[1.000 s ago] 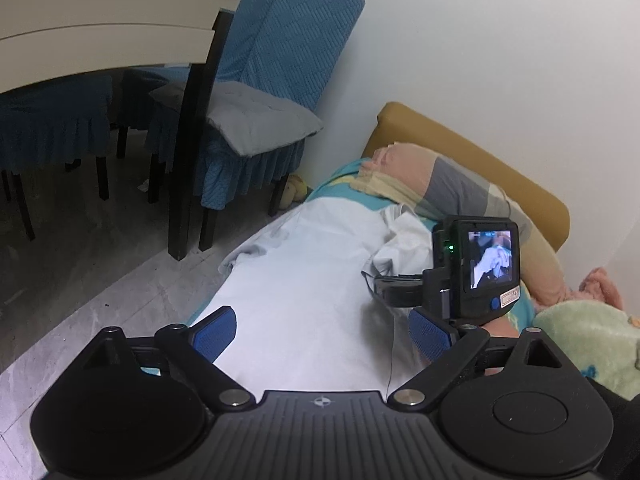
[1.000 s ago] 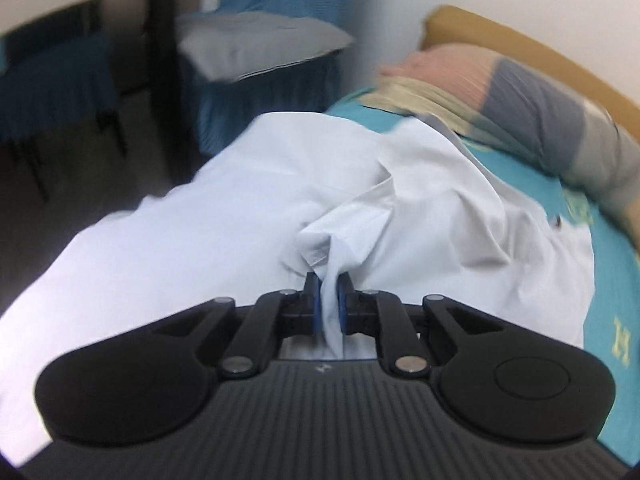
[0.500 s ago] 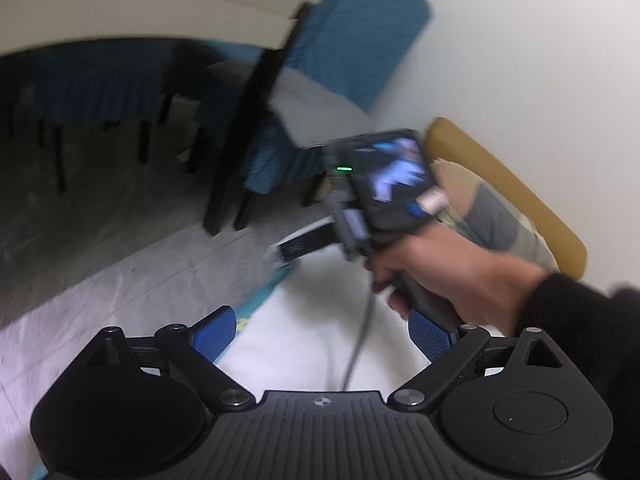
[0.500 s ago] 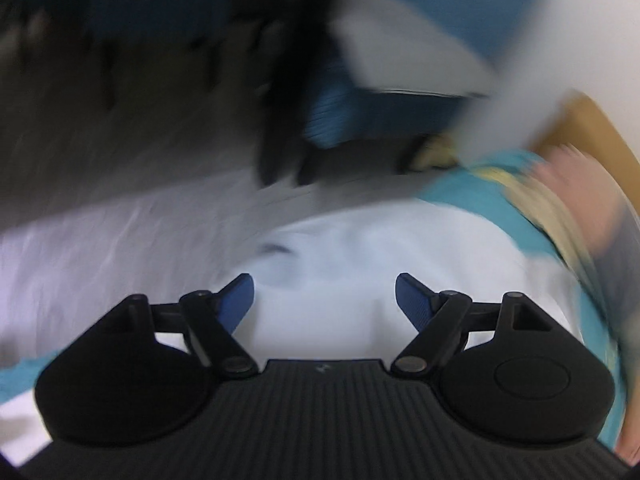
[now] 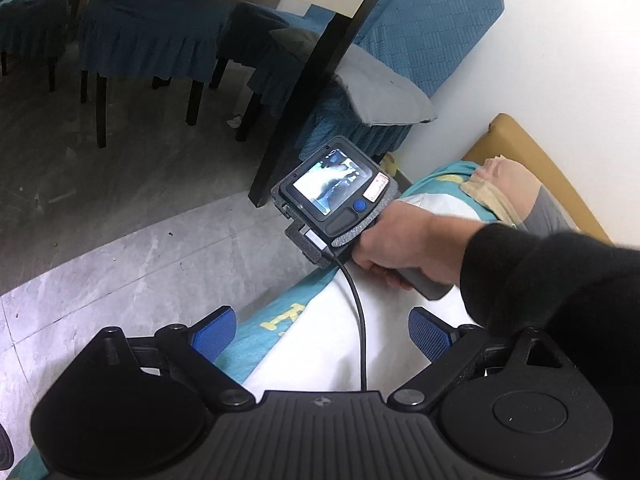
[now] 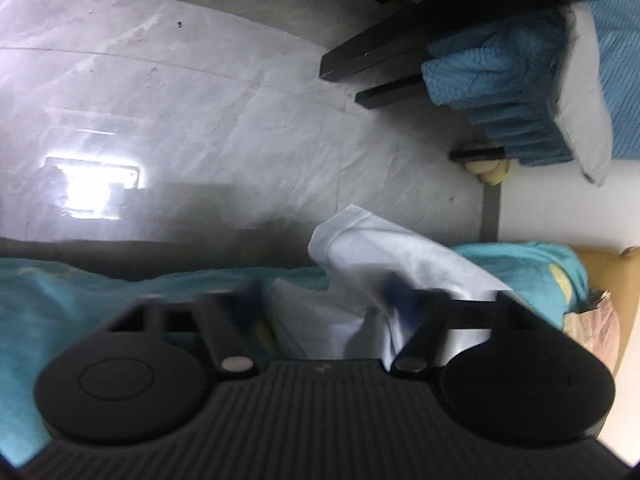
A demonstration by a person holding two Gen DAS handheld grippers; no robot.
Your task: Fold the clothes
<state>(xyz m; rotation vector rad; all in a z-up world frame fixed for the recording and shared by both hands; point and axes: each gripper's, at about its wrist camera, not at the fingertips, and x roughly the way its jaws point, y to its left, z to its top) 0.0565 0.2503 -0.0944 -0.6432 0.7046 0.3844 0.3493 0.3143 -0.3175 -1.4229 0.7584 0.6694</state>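
Observation:
A white garment (image 5: 320, 360) lies spread on a teal bed sheet (image 5: 256, 332). My left gripper (image 5: 320, 334) hangs open above the garment's edge at the side of the bed, with nothing between its blue pads (image 5: 430, 336). A hand in a black sleeve (image 5: 540, 280) holds the right gripper's body, with its screen (image 5: 334, 190), ahead of it. In the blurred right wrist view, my right gripper (image 6: 328, 300) is rolled over at the bed's edge. Its jaws are closing on a raised fold of the white garment (image 6: 380, 248).
Grey tiled floor (image 5: 120, 248) runs along the bed. A black table leg (image 5: 304, 108) and blue-covered chairs (image 5: 400, 40) with a grey cushion stand close by. A striped pillow (image 5: 516, 184) lies against the yellow headboard (image 5: 532, 152) by the white wall.
The right gripper let go of the bunched cloth, opened, rolled over and swung left and down to the bed's edge, where it closes on the garment. The left gripper drifted left and lower.

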